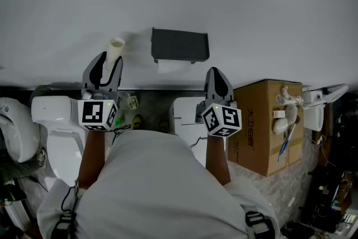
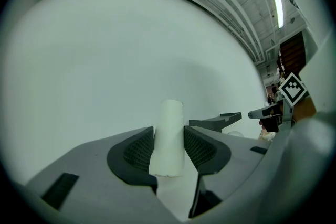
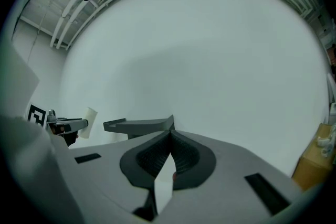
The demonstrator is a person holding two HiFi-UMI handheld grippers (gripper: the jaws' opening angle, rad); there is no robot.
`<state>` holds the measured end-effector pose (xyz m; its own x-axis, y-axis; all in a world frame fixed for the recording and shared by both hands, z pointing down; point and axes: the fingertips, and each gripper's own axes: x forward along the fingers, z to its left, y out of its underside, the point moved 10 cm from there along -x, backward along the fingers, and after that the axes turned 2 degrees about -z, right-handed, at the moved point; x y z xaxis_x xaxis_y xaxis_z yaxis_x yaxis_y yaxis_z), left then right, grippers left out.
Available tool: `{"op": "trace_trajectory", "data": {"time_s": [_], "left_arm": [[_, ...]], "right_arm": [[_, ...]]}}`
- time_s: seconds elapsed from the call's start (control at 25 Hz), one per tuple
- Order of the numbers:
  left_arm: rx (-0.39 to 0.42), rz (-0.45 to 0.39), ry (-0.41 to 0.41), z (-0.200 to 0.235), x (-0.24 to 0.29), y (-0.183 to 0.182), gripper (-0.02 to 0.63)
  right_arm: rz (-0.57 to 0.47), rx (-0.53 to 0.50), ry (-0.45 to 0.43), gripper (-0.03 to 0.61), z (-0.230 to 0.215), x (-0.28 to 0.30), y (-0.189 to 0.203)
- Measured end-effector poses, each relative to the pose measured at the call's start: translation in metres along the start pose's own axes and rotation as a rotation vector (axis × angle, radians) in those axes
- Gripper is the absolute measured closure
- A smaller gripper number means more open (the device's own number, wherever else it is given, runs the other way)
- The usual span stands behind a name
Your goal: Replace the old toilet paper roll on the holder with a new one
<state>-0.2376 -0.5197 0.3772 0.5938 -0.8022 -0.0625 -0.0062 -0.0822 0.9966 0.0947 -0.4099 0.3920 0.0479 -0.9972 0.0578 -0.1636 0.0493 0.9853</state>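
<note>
The left gripper (image 1: 109, 64) clamps the empty cardboard tube (image 1: 116, 46) upright before the white wall (image 1: 257, 8), just left of the dark holder (image 1: 180, 45), while the right gripper (image 1: 217, 74), jaws pressed together on nothing, hovers under the holder's right end.

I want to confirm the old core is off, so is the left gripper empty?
No, the left gripper is shut on a cardboard tube, which sticks out beyond its pads.

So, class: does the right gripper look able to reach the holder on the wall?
Probably yes: the right gripper, jaws shut, is just below and right of the holder in the head view, with nothing between them.
</note>
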Motion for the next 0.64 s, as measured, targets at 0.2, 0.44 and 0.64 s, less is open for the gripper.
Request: {"op": "trace_trajectory", "data": {"time_s": [0.2, 0.44, 0.64], "left_arm": [[0.003, 0.002, -0.001, 0.0, 0.003, 0.0, 0.412], [0.022, 0.005, -0.001, 0.002, 0.004, 0.001, 0.413], [-0.02, -0.009, -0.012, 0.003, 0.012, 0.0, 0.413]], "right_arm": [[-0.005, -0.002, 0.006, 0.574, -0.003, 0.001, -0.001], [-0.017, 0.008, 0.024, 0.574, -0.008, 0.001, -0.001], [-0.023, 0.009, 0.023, 0.574, -0.016, 0.007, -0.005]]}}
